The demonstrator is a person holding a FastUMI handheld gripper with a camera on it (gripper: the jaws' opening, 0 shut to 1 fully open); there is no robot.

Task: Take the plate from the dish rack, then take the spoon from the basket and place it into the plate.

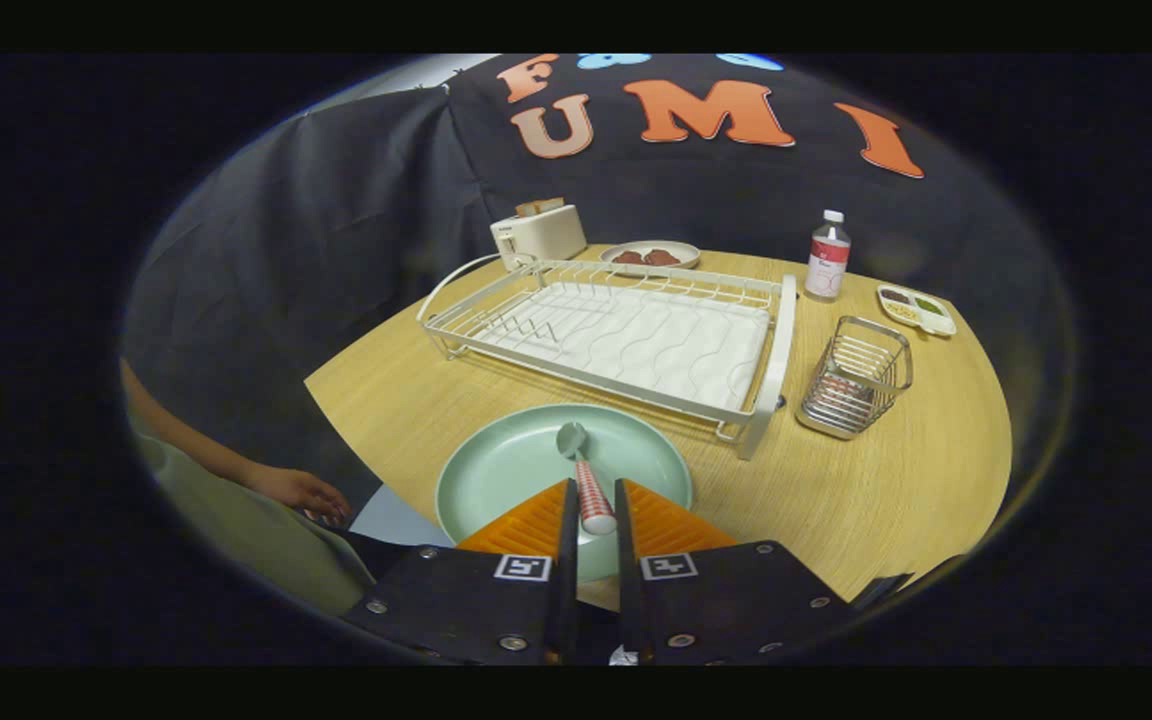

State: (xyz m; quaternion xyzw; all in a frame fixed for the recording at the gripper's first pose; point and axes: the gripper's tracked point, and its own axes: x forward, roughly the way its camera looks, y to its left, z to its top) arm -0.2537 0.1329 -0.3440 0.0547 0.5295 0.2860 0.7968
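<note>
Right up front the hand-held gripper sits over the near rim of the plate, with the spoon in the narrow gap between its two fingers. Both fingers look like they sit against the checked handle, so I'd call it clamped on the spoon, though the contact itself is hard to make out. The spoon's long axis runs straight away from the camera along the fingers: handle end nearest, bowl pointing ahead toward the dish rack. The bowl seems to rest on the plate's floor, but I can't tell for sure. The plate's near edge is hidden behind the fingers.

That plate lies flat on the table, just in front of the dish rack, which is white wire with a wavy white tray inside. Just to the right of the rack stands the wire basket; something reddish shows low inside it, too small to identify. Beyond the rack there's a toaster, a small dish of food, a bottle and a divided snack tray.

The table is light wood grain, with black cloth as the booth wall behind it. A person's hand and sleeve show off to the left by the table edge.
</note>
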